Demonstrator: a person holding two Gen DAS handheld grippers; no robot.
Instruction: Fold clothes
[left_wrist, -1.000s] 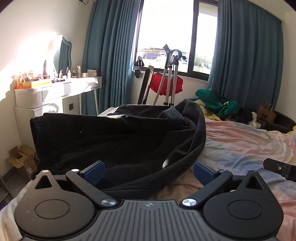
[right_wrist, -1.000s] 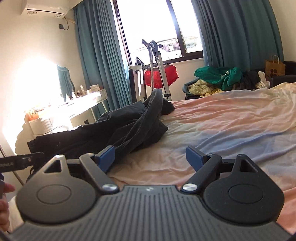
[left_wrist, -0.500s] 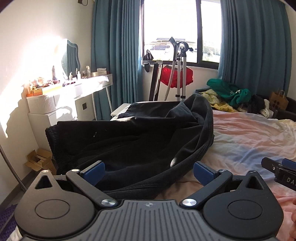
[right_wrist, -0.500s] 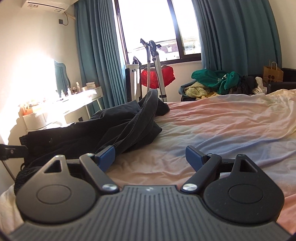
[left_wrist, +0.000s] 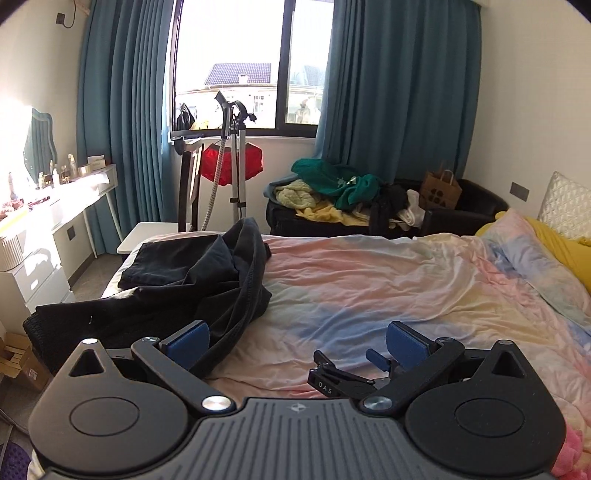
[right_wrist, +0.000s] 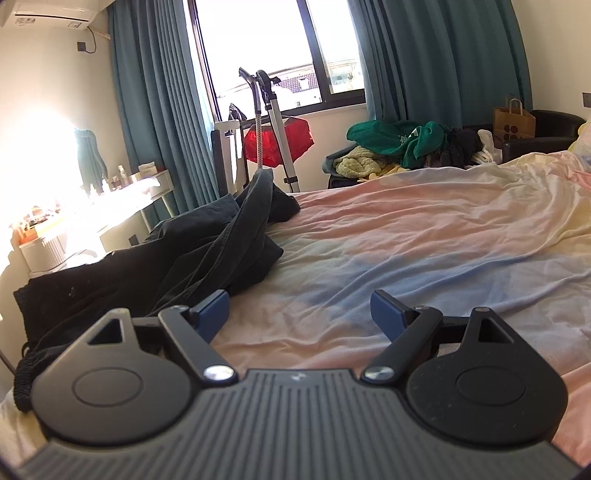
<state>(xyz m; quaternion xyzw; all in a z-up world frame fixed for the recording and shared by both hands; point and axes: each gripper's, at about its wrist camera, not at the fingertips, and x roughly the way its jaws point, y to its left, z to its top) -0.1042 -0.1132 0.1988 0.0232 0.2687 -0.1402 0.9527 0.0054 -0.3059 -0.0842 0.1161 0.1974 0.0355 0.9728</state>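
A black garment (left_wrist: 177, 291) lies crumpled on the left side of the bed (left_wrist: 388, 280), one fold raised in a ridge; it also shows in the right wrist view (right_wrist: 184, 266). My left gripper (left_wrist: 295, 341) is open and empty, raised above the bed, its left finger over the garment's near edge. My right gripper (right_wrist: 301, 314) is open and empty, low over the sheet just right of the garment. The right gripper's tip (left_wrist: 343, 376) shows low in the left wrist view.
A pile of clothes (left_wrist: 343, 192) lies on a dark sofa beyond the bed. A garment steamer (left_wrist: 232, 166) and a chair stand by the window. A white dressing table (left_wrist: 48, 210) is at left. Pillows (left_wrist: 557, 236) lie at right.
The left gripper has risen and swung right, away from the garment, so more bed shows. The right gripper has shifted slightly closer to the garment. Both stay open.
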